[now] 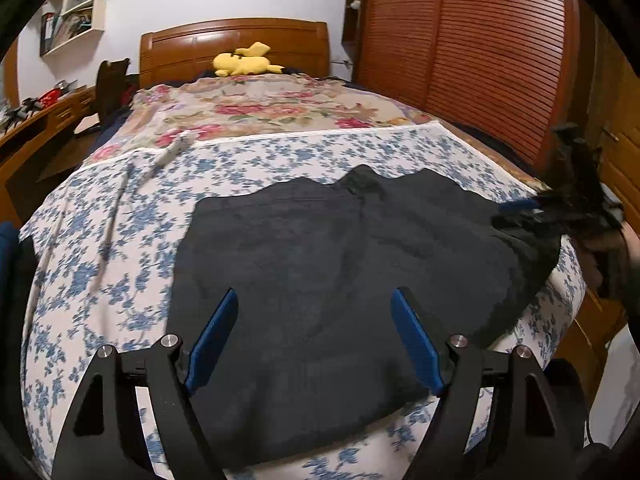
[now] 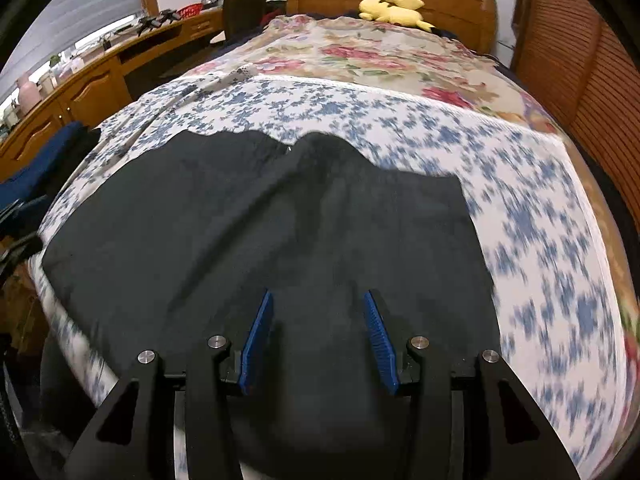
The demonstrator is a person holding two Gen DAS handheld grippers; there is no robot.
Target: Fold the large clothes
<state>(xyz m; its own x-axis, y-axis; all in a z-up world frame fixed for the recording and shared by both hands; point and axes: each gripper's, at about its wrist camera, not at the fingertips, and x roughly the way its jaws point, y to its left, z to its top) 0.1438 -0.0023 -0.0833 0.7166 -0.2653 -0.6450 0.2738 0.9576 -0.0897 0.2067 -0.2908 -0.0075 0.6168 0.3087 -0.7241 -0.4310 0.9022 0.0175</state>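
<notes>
A black garment lies spread flat on the blue-flowered sheet at the foot of the bed, its wavy far edge toward the headboard. My left gripper hangs over the garment's near part, its blue pads wide apart and nothing between them. In the right wrist view the same black garment fills the middle. My right gripper is above it, open, with only cloth underneath. In the left wrist view the right gripper is a blur at the garment's right edge, with a person's hand behind it.
A pink-flowered blanket covers the far half of the bed, with a yellow plush toy by the wooden headboard. A slatted wooden wardrobe stands on the right, a wooden desk and a dark chair on the left. A blue cloth lies by the bed's left side.
</notes>
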